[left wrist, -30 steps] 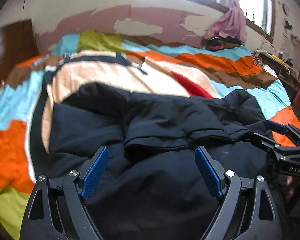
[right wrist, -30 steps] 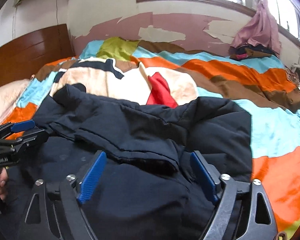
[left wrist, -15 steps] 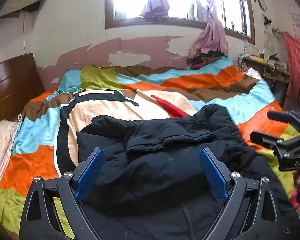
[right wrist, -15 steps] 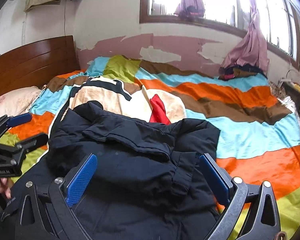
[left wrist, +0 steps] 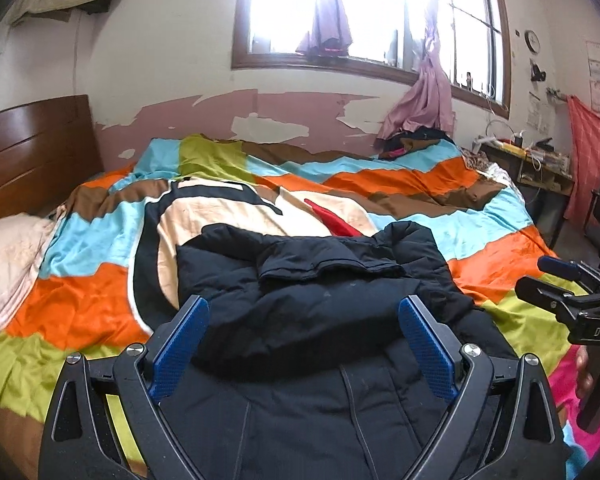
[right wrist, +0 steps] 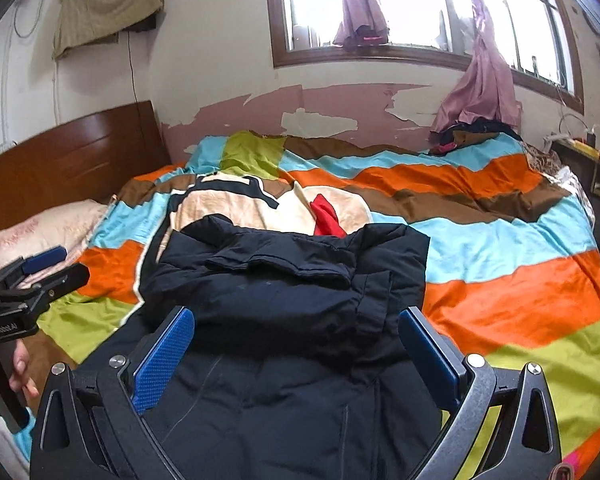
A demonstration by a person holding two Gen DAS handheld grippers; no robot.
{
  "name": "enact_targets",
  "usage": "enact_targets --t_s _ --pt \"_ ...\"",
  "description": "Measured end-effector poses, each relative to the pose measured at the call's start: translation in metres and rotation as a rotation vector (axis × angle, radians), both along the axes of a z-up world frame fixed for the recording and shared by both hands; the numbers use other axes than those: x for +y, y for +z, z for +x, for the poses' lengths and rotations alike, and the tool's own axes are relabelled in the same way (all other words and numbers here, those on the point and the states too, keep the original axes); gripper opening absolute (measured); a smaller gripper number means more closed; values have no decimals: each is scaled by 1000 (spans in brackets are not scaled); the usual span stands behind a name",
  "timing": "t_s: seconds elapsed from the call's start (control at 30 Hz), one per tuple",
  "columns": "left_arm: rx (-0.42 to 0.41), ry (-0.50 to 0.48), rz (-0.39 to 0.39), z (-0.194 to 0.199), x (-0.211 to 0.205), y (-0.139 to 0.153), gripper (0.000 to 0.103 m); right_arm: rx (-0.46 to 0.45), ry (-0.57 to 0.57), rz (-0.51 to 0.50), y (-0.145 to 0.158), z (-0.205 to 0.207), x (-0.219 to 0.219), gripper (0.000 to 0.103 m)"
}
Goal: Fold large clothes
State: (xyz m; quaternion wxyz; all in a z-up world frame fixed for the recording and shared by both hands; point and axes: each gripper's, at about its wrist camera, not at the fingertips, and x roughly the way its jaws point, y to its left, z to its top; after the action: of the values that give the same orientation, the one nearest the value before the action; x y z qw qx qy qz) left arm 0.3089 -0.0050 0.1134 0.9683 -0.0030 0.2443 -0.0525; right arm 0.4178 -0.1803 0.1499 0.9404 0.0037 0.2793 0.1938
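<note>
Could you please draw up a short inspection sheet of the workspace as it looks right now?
Surface: bed with a striped quilt in orange, blue, green and brown.
Job's things: dark padded jacket lies on the quilt, its upper part folded down over the body.
Clutter: pink pillow by the headboard; heap of clothes at the far wall.
Grippers: left hand-held gripper open and holding nothing; right hand-held gripper open and holding nothing.
Cables: a wire runs down the wall; more wires on the side desk.
Surroundings: wooden headboard, peeling pink wall, bright window with a pink curtain.
</note>
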Motion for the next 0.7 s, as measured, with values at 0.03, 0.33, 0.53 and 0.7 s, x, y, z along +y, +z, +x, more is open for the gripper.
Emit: enact_targets --t_s 0.03,0.33,0.53,0.7 --pt "-2 2 -3 -4 1 -2 93 -1 -1 8 0 -7 -1 103" --pt "26 12 -64 -51 -8 -13 93 9 -9 46 -3 -64 -18 103" --pt "42 27 -94 -70 -17 -16 93 -3 -23 47 -7 -92 -25 103" --pt "45 29 -75 -87 -22 -19 93 -6 -19 52 -11 -110 -29 103"
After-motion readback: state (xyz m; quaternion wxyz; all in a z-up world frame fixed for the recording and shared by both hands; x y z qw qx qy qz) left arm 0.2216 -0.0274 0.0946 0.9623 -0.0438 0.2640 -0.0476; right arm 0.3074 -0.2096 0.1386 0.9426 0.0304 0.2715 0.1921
